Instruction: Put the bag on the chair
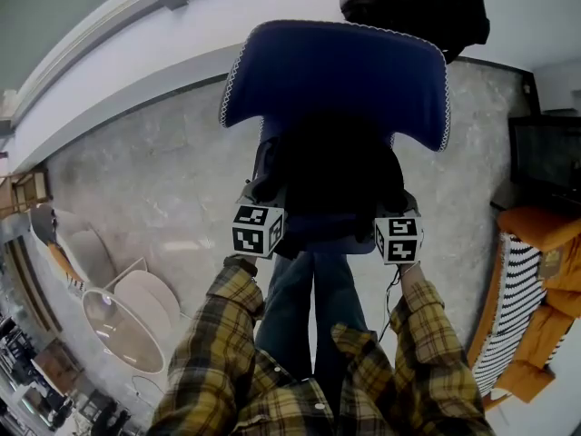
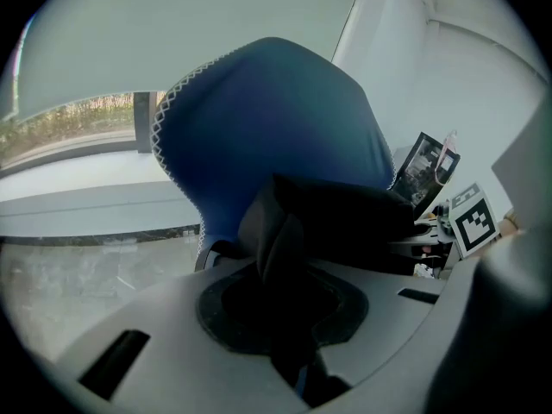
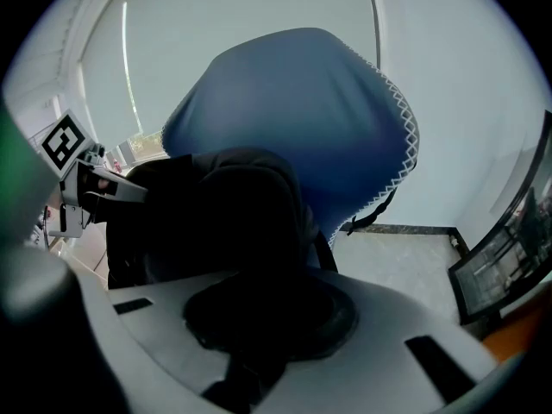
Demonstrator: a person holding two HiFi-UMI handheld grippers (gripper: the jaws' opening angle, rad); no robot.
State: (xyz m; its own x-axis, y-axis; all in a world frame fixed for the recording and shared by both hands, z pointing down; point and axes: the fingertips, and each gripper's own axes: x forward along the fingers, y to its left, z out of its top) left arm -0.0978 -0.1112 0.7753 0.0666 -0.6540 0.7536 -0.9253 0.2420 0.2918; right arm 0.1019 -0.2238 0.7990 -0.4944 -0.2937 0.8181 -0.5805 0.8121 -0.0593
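A blue chair point(image 1: 336, 71) with white-stitched edges stands in front of me, and its backrest fills both gripper views point(image 2: 276, 119) point(image 3: 302, 110). A black bag point(image 1: 331, 175) sits low over the seat, between my two grippers. My left gripper point(image 1: 268, 191) holds the bag's left side, with a fold of black fabric point(image 2: 280, 248) pinched in its jaws point(image 2: 291, 313). My right gripper point(image 1: 396, 198) is at the bag's right side. Dark bag fabric point(image 3: 216, 222) bunches into its jaws point(image 3: 259, 317), and the pads are hidden under it.
Another dark bag or garment point(image 1: 413, 3) lies behind the chair by the wall. An orange and striped piece of furniture point(image 1: 531, 289) and a dark screen point(image 1: 545, 157) stand at the right. White chairs and a round table point(image 1: 118, 321) are at the lower left on the marble floor.
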